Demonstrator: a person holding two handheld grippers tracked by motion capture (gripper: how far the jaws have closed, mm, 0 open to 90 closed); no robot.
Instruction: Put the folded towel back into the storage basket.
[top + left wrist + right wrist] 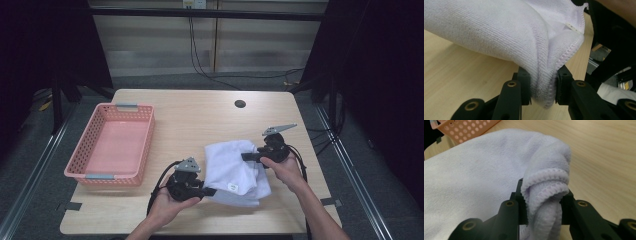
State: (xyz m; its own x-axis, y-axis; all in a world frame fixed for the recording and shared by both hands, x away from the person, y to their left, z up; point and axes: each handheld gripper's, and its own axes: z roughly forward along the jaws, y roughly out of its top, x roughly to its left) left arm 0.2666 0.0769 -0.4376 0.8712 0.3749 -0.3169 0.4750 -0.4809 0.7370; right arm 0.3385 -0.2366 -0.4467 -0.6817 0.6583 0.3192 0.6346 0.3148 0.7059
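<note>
A white towel [232, 167] lies bunched on the wooden table [200, 120], right of centre near the front. My left gripper [209, 191] is shut on the towel's near left edge; in the left gripper view its black pads pinch a stitched fold of the towel [544, 87] just above the wood. My right gripper [246, 156] is shut on the towel's far right edge; the right gripper view has a rolled hem of the towel [546, 195] squeezed between its jaws. A small label [232, 187] shows on the cloth.
A pink perforated basket [112, 145] with nothing in it stands at the table's left. A round cable hole [240, 104] sits near the far edge. Cables hang behind the table. Bare wood lies between basket and towel.
</note>
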